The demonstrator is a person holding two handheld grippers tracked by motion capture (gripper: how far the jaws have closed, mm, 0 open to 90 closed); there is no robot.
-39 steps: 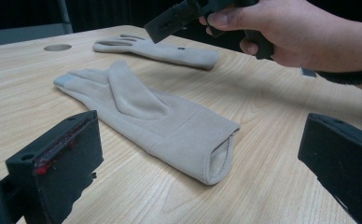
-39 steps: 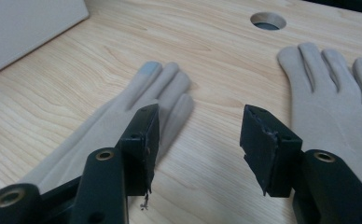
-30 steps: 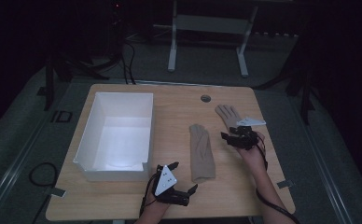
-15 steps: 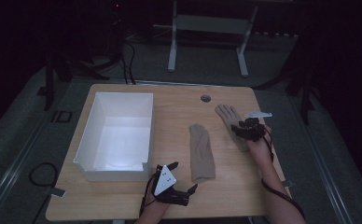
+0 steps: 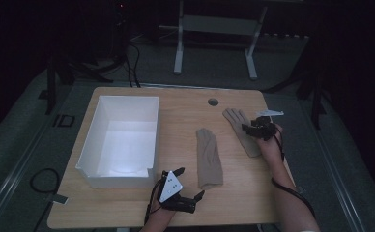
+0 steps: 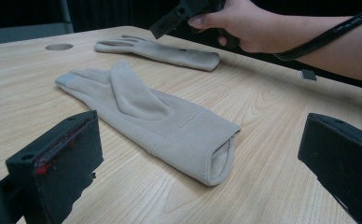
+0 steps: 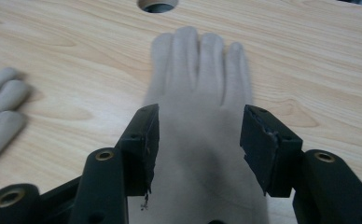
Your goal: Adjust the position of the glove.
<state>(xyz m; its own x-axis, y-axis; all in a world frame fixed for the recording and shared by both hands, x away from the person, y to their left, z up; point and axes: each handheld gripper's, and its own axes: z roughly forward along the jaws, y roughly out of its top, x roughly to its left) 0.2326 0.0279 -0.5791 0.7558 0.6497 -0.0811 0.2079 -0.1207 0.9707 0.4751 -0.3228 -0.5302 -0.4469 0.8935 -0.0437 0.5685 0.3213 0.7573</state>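
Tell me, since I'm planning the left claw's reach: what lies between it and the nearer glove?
Bare wooden table alone separates the left claw from the nearer glove, as the left gripper view shows.

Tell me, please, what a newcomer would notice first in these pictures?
Two beige gloves lie flat on the wooden table: the near glove in the middle and the far glove toward the right edge. The right gripper hangs over the far glove with its jaws apart above the palm. A white box, open on top, stands at the left.
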